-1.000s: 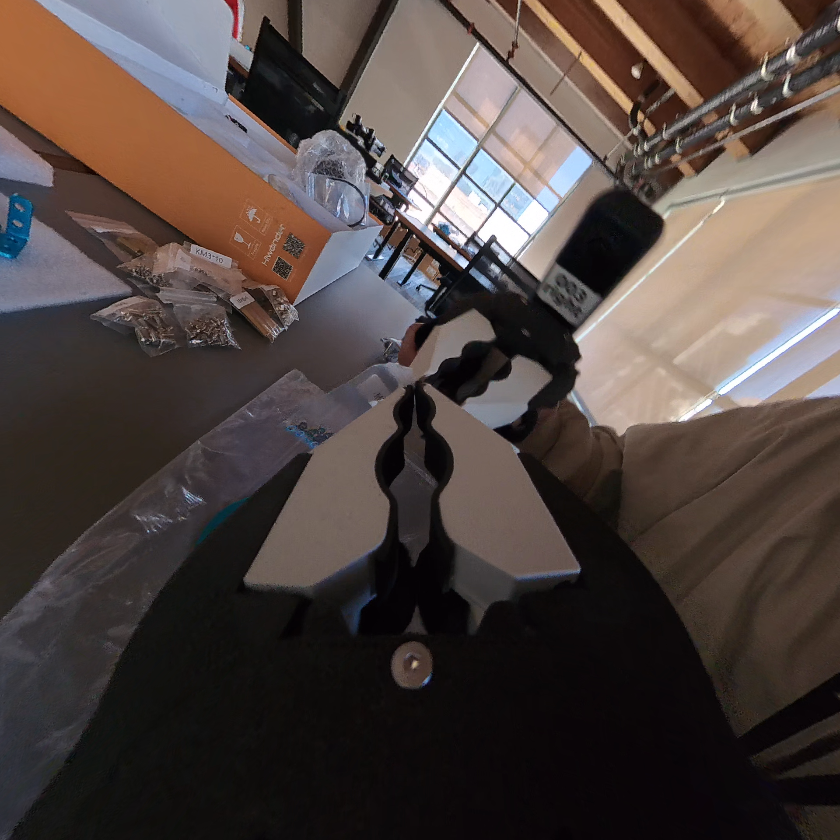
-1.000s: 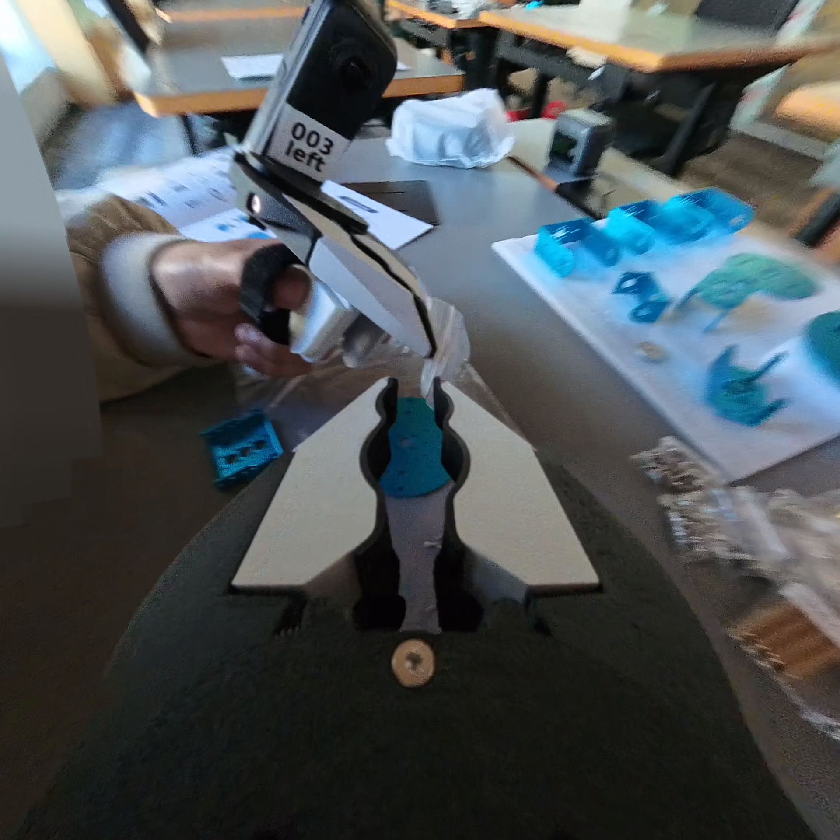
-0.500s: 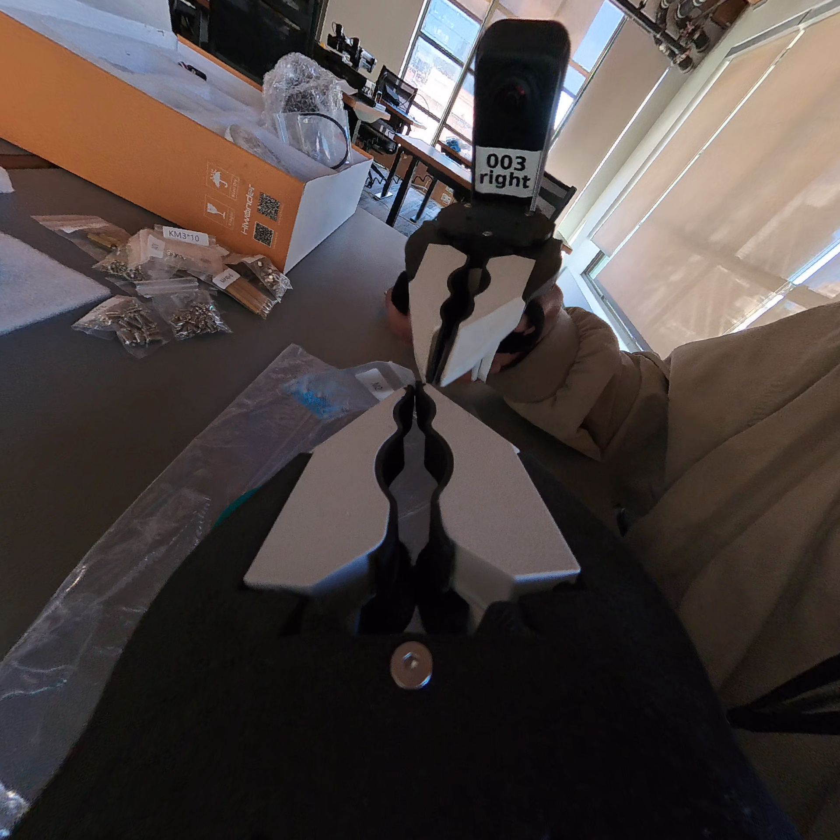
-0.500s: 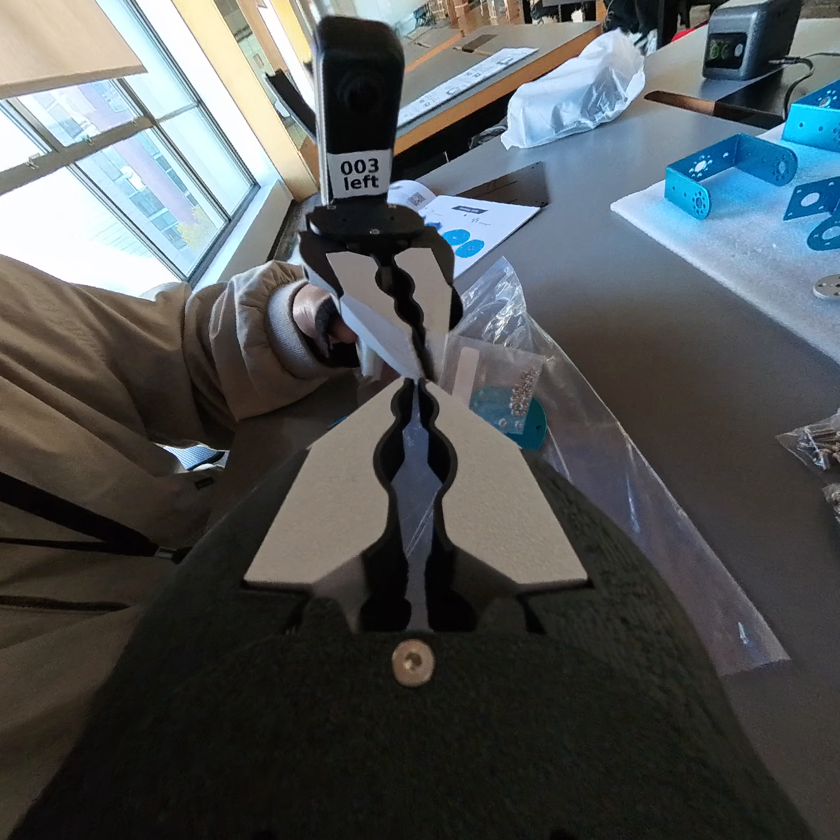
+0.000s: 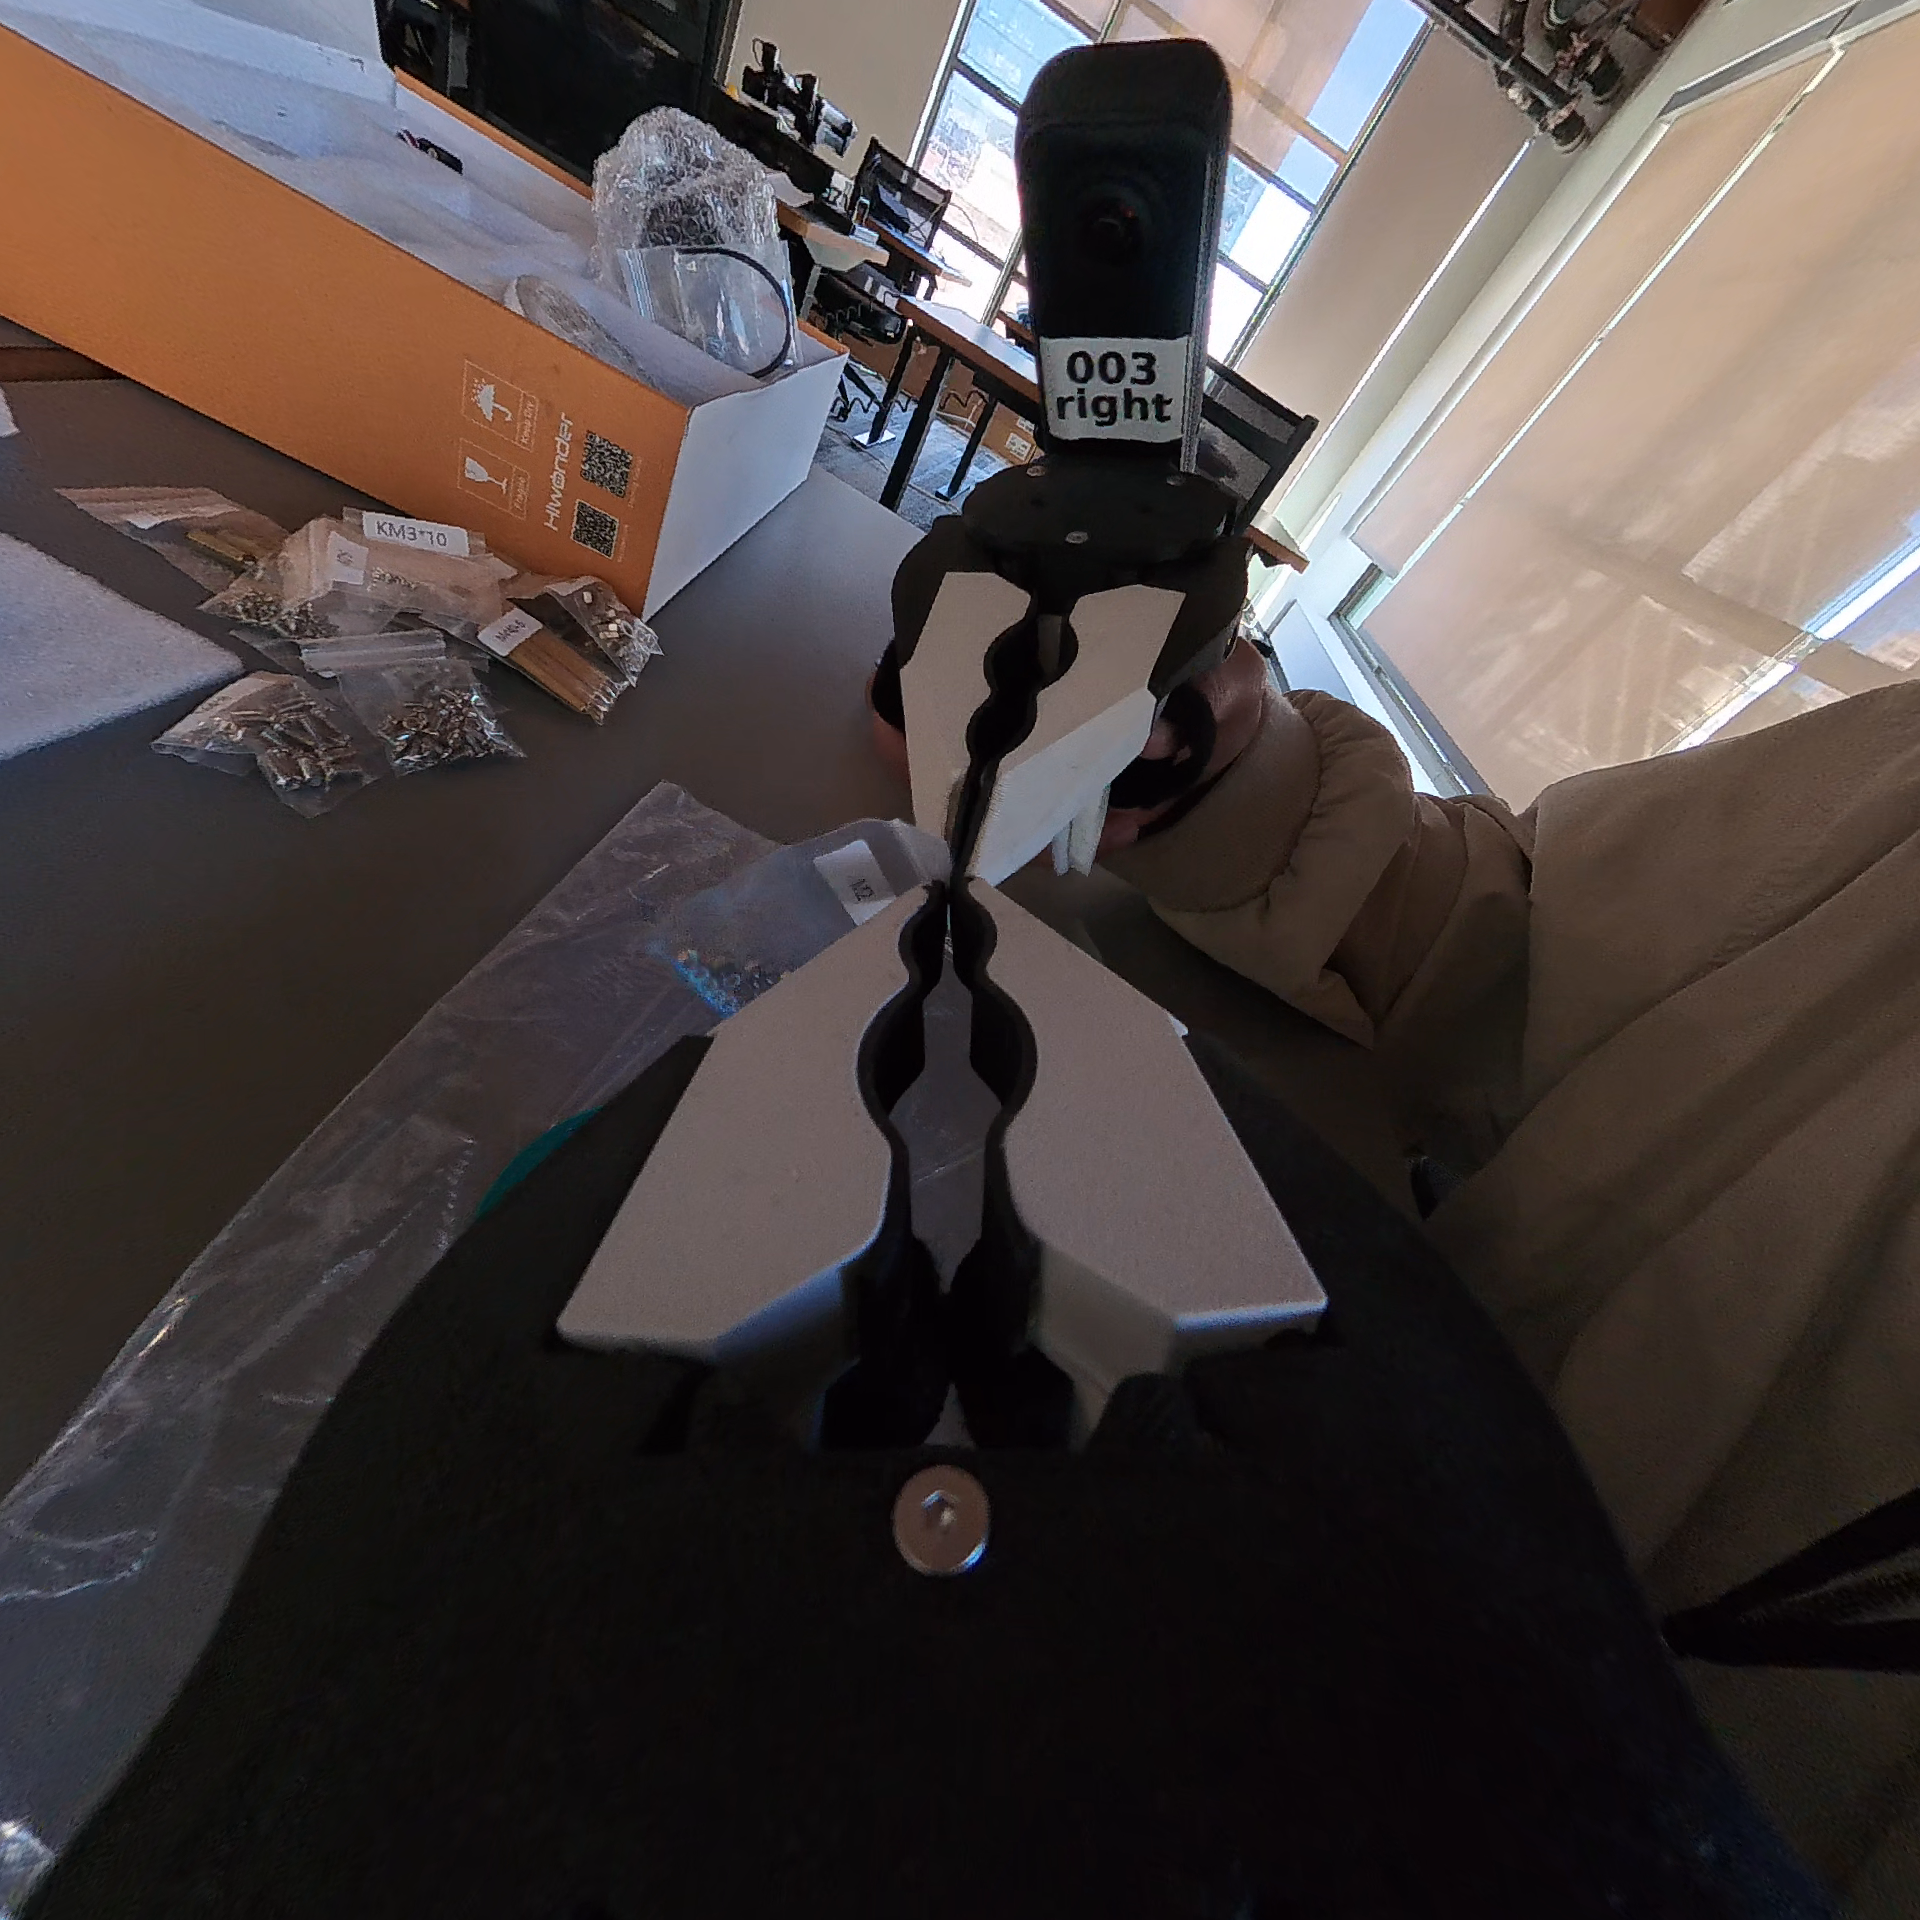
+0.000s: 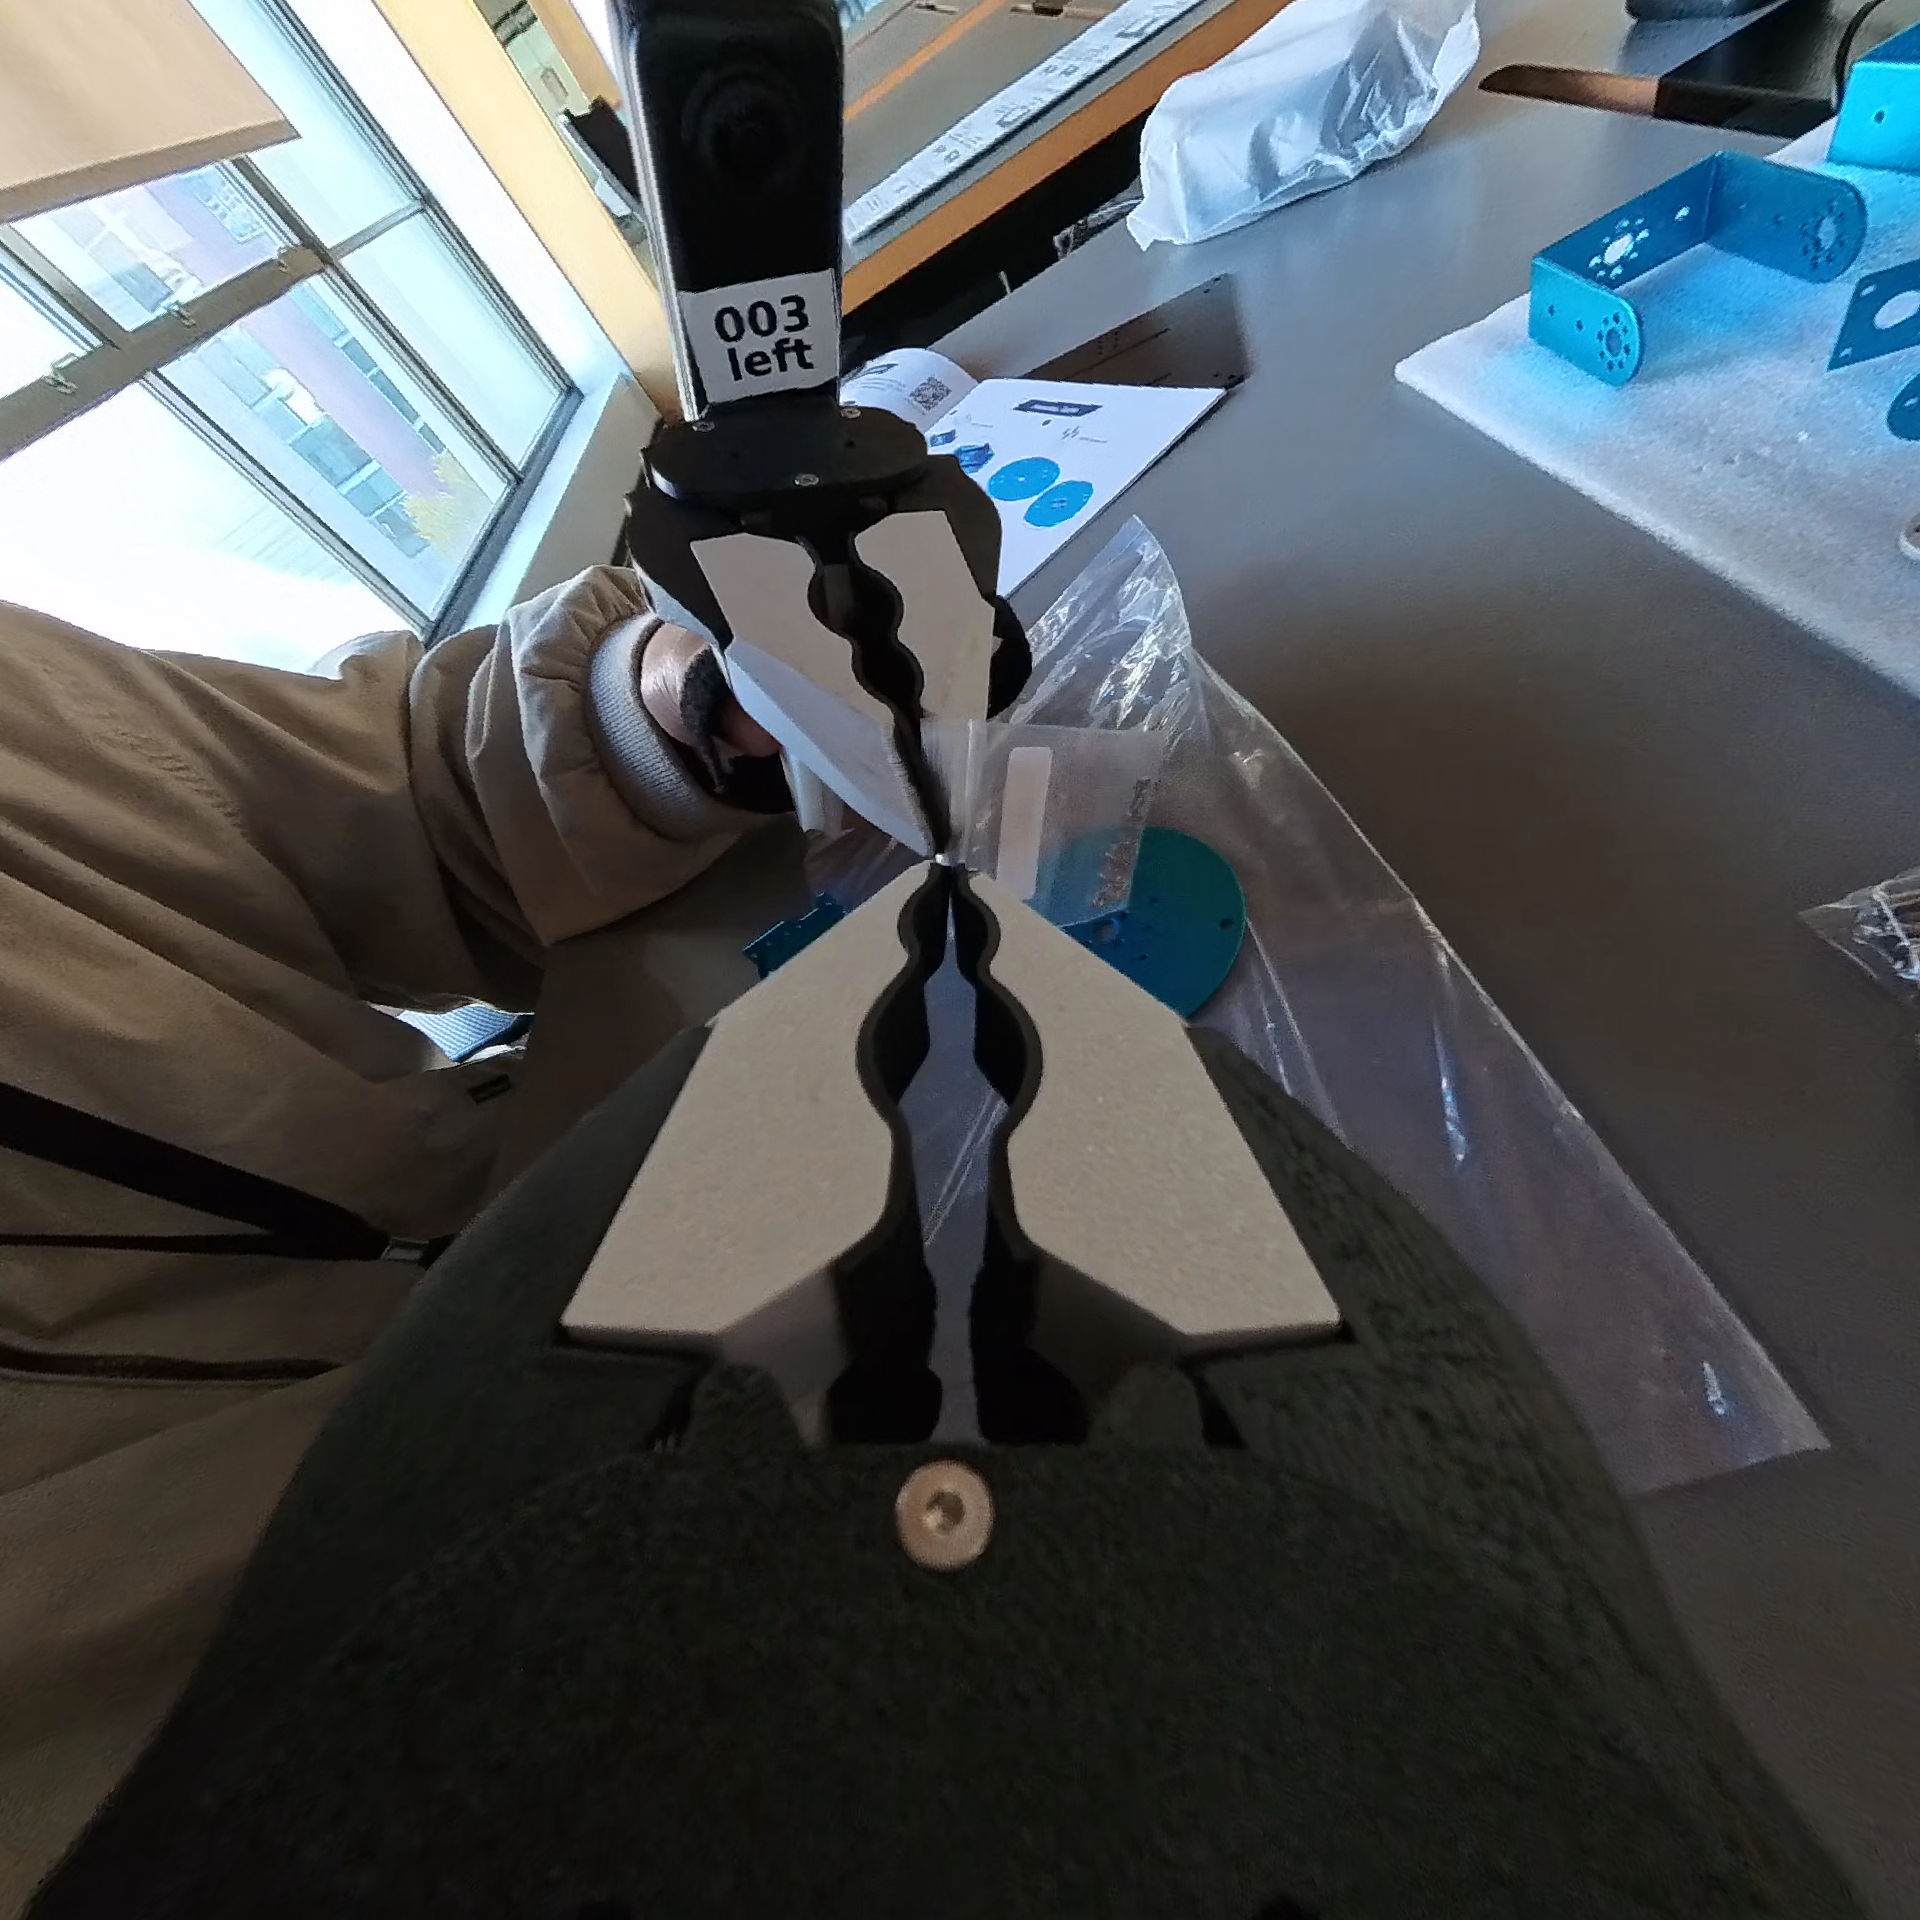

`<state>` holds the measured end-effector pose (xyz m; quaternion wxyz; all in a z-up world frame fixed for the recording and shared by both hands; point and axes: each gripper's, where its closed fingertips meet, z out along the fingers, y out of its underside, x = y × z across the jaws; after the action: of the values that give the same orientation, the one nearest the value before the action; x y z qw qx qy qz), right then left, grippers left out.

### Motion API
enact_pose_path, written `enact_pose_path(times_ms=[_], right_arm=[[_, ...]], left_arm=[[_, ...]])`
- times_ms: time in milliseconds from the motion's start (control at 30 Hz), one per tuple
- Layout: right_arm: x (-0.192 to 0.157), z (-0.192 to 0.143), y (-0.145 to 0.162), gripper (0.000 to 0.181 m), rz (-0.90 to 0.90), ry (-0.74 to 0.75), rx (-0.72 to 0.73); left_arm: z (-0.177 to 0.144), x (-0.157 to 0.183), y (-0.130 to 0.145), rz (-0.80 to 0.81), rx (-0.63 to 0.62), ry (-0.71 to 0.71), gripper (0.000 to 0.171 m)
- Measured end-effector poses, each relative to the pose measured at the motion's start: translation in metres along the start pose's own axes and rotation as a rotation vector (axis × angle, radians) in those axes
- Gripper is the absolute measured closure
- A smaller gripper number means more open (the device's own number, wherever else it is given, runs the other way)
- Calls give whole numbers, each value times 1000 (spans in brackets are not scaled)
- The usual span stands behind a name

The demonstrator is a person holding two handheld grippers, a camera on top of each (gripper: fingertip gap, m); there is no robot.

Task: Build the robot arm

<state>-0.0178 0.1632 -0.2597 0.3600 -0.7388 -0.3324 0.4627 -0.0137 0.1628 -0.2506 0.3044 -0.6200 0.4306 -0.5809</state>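
- Left wrist view: left gripper had its jaws pressed together at the tips, pinching the edge of the clear plastic bag on the grey table.
- Right gripper met it tip to tip, jaws likewise closed on the same bag edge.
- Bag remained unopened as far as could be seen; a teal disc and a small screw packet lay inside.
- Screw packets and orange box lay well apart.
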Motion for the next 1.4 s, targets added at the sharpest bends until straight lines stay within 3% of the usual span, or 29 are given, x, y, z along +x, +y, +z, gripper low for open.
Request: enact_pose_path(times_ms=[533,1167,1400], right_arm=[[6,-2,-3,181,24,33,12],[-14,-4,-4,180,209,-224,42],[-13,-3,-1,181,208,-215,31]], left_arm=[[-1,-3,-1,-31,18,0,171],[0,10,-1,33,-6,45,171],[1,10,1,33,-13,45,171]])
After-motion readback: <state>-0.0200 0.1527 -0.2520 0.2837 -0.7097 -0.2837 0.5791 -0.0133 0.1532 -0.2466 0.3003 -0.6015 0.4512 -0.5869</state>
